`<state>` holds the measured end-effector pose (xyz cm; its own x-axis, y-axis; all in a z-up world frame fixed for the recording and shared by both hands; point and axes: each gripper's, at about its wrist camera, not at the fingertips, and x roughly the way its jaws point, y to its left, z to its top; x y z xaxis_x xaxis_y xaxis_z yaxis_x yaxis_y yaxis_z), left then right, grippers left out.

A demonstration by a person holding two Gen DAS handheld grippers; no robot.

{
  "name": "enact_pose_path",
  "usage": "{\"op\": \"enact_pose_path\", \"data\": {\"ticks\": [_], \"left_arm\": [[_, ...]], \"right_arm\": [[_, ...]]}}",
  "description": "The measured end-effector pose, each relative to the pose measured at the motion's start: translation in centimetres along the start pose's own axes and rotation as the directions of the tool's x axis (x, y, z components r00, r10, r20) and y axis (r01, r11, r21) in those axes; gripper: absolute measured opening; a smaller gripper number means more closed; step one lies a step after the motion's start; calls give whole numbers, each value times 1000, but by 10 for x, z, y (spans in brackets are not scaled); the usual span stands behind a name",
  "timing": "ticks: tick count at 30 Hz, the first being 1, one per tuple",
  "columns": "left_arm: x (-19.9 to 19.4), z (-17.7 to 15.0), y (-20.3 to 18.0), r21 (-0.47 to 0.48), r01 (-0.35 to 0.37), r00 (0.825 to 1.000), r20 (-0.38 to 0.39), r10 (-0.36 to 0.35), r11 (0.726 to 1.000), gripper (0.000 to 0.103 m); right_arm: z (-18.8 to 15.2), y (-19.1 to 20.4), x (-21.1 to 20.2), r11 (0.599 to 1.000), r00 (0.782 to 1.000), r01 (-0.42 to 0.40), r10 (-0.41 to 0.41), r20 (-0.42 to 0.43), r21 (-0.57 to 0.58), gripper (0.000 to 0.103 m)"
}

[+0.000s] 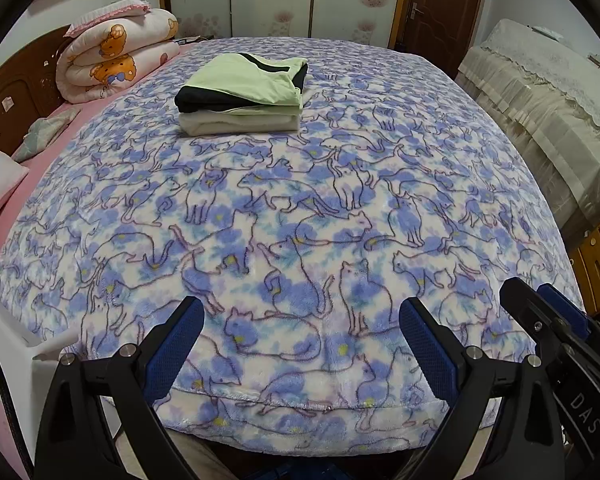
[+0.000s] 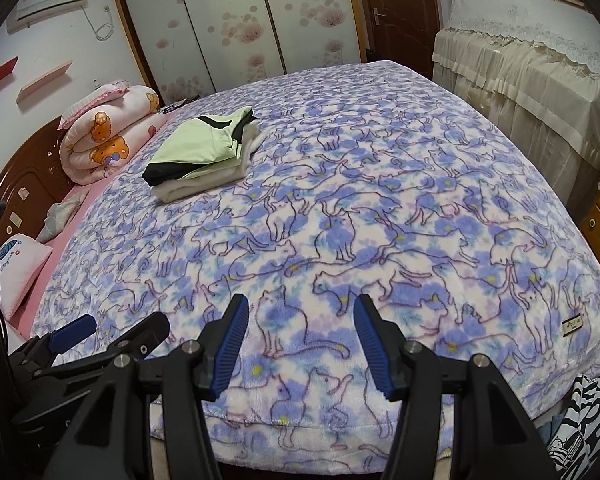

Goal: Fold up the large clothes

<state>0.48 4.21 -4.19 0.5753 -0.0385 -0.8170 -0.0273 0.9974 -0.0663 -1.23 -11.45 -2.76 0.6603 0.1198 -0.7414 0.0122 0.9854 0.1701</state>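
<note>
Two folded garments [image 1: 240,96] are seen stacked far up the cat-print blanket [image 1: 300,220], toward the headboard side — folding judged done or paused, no unfolded garment in view — left gripper [image 1: 302,336] and right gripper [image 2: 300,336] both held parted, empty.

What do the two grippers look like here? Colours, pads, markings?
Both match: black angular frames with silver bolts, two fingers each faced with blue textured pads. Left gripper, right gripper. White letters "DAS" show on the right gripper's body in the left wrist view. No sleeves visible.
</note>
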Motion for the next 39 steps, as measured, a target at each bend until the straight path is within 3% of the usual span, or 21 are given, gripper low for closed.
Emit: {"op": "enact_pose_path", "data": {"ticks": [39], "left_arm": [[-1, -7, 3, -6, -10, 1000, -11, 10, 1000, 97]], "right_arm": [[-4, 1, -1, 1000, 1000, -6, 6, -1, 7, 55]]}}
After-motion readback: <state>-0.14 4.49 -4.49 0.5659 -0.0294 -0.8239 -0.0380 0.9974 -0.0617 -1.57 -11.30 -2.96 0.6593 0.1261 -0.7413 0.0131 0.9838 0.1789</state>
